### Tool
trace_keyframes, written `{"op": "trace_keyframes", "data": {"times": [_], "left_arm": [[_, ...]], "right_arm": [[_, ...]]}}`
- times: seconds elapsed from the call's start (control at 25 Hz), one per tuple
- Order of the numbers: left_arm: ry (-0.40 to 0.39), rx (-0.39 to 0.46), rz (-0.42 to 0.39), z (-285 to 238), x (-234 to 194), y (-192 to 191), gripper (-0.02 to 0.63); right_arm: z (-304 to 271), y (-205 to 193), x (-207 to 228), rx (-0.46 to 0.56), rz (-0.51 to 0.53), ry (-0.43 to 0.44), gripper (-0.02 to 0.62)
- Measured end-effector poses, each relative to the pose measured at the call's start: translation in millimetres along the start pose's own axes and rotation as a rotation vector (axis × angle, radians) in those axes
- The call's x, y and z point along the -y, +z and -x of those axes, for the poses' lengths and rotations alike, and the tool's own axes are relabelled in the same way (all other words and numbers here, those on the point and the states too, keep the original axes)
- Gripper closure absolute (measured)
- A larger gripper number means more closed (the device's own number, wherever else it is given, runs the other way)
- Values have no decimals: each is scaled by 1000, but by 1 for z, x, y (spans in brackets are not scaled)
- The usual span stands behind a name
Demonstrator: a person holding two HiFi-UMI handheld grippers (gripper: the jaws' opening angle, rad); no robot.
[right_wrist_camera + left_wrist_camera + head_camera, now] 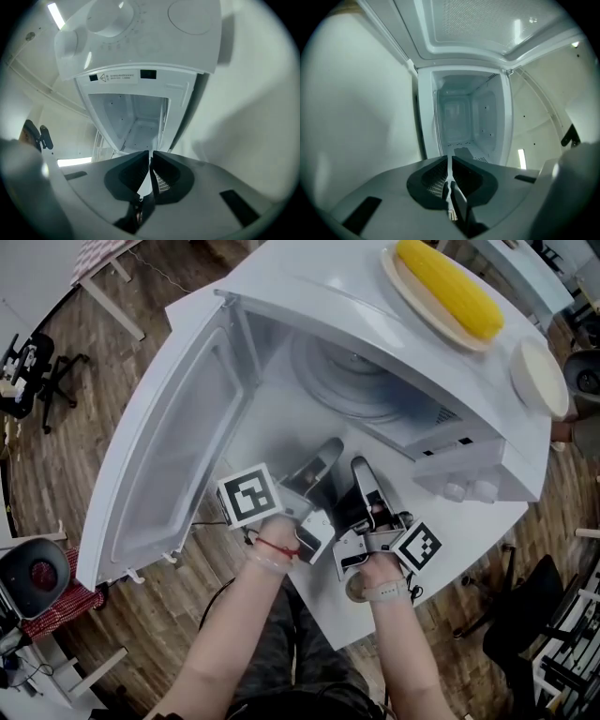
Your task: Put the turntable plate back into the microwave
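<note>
The white microwave (pixel 469 442) stands with its door (pixel 173 451) swung wide to the left. A round glass turntable plate (pixel 342 381) lies inside the cavity. Both grippers hover side by side just in front of the opening, pointing in. My left gripper (pixel 328 452) is shut with nothing between its jaws, and so is my right gripper (pixel 360 466). The left gripper view looks past the closed left gripper (pixel 450 161) into the cavity (pixel 464 122). In the right gripper view the closed right gripper (pixel 150 157) faces the cavity (pixel 136 122) beside the knob panel (pixel 110 28).
On top of the microwave sit a yellow corn cob (pixel 448 285) on a wooden plate and a cream dish (pixel 539 377). The white table (pixel 441 568) ends close to my body. Office chairs (pixel 33 573) stand on the wooden floor around it.
</note>
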State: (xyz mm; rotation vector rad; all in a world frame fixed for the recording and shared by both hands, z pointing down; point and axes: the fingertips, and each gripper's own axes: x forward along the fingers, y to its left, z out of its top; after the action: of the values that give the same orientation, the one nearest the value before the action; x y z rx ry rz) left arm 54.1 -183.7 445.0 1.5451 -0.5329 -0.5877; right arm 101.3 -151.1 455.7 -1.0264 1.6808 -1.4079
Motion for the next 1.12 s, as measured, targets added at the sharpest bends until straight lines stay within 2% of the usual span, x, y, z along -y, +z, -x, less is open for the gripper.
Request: {"op": "trace_keyframes", "data": {"times": [0.28,0.56,0.72,0.92,1.0,1.12], "left_arm": [[53,-49,-176,20,3,-21,571],[106,-89,-386,39,11,-33,574],[143,-134,-524,52,15,-44,577],[137,-173,-704,60,33,-59,581],[120,-179,-751,62,42,-65,581],[106,-172,-776,68,49,-72,583]], "right_arm": [[21,-11,-14,-51,91,-3,552],[38,-26,-23,-130,212,-54,552],[50,-40,-30,-203,357,-77,552],[61,-56,-52,-263,528,-54,552],[67,-59,-61,-267,592,-45,552],[81,-62,-69,-263,706,-50,552]]}}
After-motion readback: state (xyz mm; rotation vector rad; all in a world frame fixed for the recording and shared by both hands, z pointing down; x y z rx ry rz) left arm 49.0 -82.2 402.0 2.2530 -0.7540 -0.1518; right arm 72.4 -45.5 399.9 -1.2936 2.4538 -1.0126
